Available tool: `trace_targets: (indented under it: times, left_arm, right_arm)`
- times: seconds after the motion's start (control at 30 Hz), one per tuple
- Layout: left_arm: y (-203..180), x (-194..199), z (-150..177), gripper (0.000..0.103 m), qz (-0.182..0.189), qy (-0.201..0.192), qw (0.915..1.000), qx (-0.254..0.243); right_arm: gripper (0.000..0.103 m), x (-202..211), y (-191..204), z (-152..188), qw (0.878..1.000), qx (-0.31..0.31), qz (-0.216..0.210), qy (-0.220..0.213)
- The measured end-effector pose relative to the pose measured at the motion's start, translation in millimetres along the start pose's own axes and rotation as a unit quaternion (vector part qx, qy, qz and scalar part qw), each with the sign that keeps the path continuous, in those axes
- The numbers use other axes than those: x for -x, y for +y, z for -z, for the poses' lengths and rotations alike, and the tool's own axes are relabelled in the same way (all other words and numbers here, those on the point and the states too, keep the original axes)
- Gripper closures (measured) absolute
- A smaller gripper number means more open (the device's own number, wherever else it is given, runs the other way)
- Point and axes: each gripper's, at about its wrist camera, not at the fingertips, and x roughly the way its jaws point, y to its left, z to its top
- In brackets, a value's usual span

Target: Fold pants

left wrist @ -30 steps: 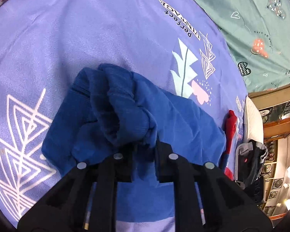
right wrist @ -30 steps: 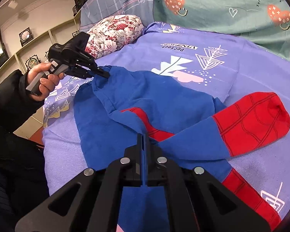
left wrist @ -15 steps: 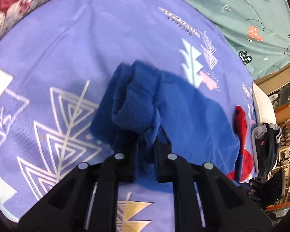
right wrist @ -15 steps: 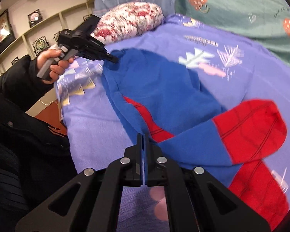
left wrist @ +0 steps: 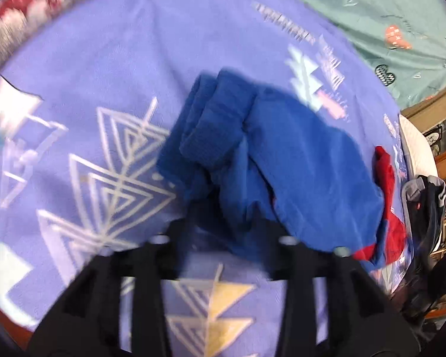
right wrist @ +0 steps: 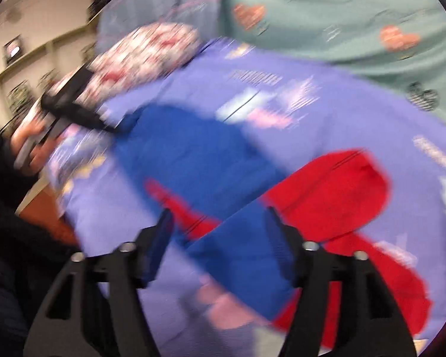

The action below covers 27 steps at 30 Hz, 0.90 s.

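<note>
The blue pants with red lower legs (left wrist: 297, 160) lie on the purple patterned bedspread (left wrist: 104, 59). In the left wrist view the bunched waistband (left wrist: 220, 125) sits just ahead of my left gripper (left wrist: 223, 226), whose jaws stand apart with nothing between them. In the right wrist view the pants (right wrist: 199, 154) spread across the bed with the red leg ends (right wrist: 336, 184) at the right. My right gripper (right wrist: 220, 223) is open above the blue leg. The left gripper (right wrist: 74, 110) shows at the waistband corner. Both views are blurred.
A floral pillow (right wrist: 145, 50) lies at the bed's far left. A green blanket with hearts (right wrist: 342, 15) covers the far side. A dark bag (left wrist: 425, 208) sits off the right edge of the bed. My dark sleeve fills the lower left of the right wrist view.
Both grippers opened and let go of the pants. The waistband dropped onto the bedspread and the left gripper drew back. The right gripper's view swung.
</note>
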Motion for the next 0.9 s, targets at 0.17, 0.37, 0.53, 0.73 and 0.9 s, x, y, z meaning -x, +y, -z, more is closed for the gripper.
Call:
trace_targets:
  times: [0.17, 0.37, 0.53, 0.73, 0.9]
  left_arm:
    - [-48, 38, 8, 0.032, 0.019, -0.058, 0.9949, -0.08]
    - [-90, -20, 18, 0.031, 0.023, -0.012, 0.9915, -0.128]
    - [-78, -50, 25, 0.031, 0.01, 0.012, 0.9928, -0.119]
    - [-70, -49, 30, 0.031, 0.026, 0.006, 0.9928, -0.117]
    - [-69, -48, 33, 0.028, 0.035, 0.0, 0.9923, -0.119]
  right_arm:
    - [0.017, -15, -69, -48, 0.99, -0.093, 0.1, 0.018]
    - [0.015, -119, -98, -73, 0.961, -0.127, 0.207, 0.132]
    - [0.1, -144, -93, -41, 0.945, -0.048, 0.252, 0.201]
    - [0.1, 1, -120, 5, 0.954, -0.177, 0.235, 0.058]
    - [0.099, 64, -118, 103, 0.933, -0.321, 0.165, 0.002]
